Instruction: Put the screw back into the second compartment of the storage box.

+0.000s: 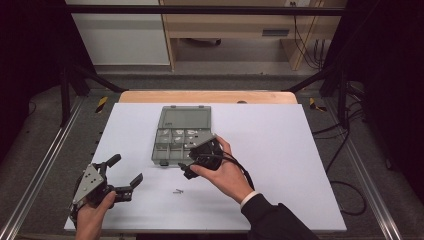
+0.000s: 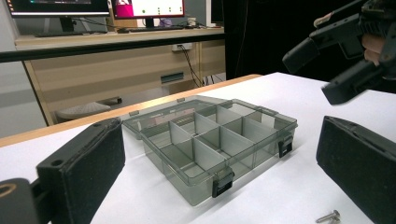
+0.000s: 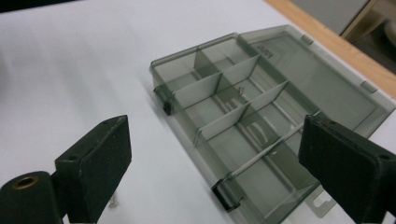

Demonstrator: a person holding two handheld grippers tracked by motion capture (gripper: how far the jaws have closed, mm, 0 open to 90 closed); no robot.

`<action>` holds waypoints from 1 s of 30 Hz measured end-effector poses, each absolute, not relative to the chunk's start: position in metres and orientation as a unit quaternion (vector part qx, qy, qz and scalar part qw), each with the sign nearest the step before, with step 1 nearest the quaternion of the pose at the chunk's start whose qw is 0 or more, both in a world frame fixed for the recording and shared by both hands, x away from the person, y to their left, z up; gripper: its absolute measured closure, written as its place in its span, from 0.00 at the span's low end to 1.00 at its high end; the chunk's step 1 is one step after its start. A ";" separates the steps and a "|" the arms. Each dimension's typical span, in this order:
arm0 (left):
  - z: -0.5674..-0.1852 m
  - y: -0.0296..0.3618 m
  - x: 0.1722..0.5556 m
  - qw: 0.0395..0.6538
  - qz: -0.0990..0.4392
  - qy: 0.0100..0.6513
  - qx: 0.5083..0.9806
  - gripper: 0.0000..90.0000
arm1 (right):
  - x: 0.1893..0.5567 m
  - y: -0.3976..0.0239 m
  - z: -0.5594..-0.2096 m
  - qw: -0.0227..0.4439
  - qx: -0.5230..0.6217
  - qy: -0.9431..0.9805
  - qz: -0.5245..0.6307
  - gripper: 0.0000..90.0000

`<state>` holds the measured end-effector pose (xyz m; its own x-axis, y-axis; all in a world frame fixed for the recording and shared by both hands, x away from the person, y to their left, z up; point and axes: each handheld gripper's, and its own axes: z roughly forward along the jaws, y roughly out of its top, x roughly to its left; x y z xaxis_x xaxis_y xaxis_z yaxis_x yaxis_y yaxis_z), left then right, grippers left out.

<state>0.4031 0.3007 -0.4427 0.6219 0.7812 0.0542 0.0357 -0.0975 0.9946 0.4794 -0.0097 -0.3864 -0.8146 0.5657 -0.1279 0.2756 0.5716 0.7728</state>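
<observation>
no text can be read with certainty. the open lid of the grey compartment box (image 3: 261,121) carries a small raised mark near its hinge side, seen in the right gripper view, but the letters are too blurred to read. in the left gripper view two monitors (image 2: 148,8) on the far desk show bright windows and small icons, also too small to read. no label, brand or number is legible elsewhere.

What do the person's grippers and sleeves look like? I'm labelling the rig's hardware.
Both are black two-jaw tools with flat, block-shaped pads. The left gripper carries a grey three-cornered plate; the right gripper trails a black cable. A dark sleeve with a white cuff covers the right arm.
</observation>
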 end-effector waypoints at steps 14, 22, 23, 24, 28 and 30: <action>-0.443 0.301 0.403 0.600 0.312 0.302 0.672 0.01 | 0.473 0.004 -0.401 0.137 0.216 0.903 0.346 0.07; -0.442 0.302 0.403 0.599 0.313 0.303 0.672 0.01 | 0.470 0.012 -0.411 0.113 0.202 0.920 0.317 0.07; -0.443 0.302 0.403 0.599 0.313 0.303 0.672 0.01 | 0.469 0.014 -0.413 0.110 0.201 0.922 0.312 0.07; -0.442 0.302 0.403 0.599 0.313 0.303 0.672 0.01 | 0.468 0.015 -0.414 0.108 0.199 0.923 0.310 0.07; -0.443 0.303 0.403 0.600 0.314 0.305 0.670 0.01 | 0.466 0.019 -0.420 0.097 0.193 0.930 0.298 0.07; -0.442 0.303 0.403 0.600 0.315 0.305 0.670 0.01 | 0.466 0.022 -0.422 0.096 0.192 0.932 0.291 0.07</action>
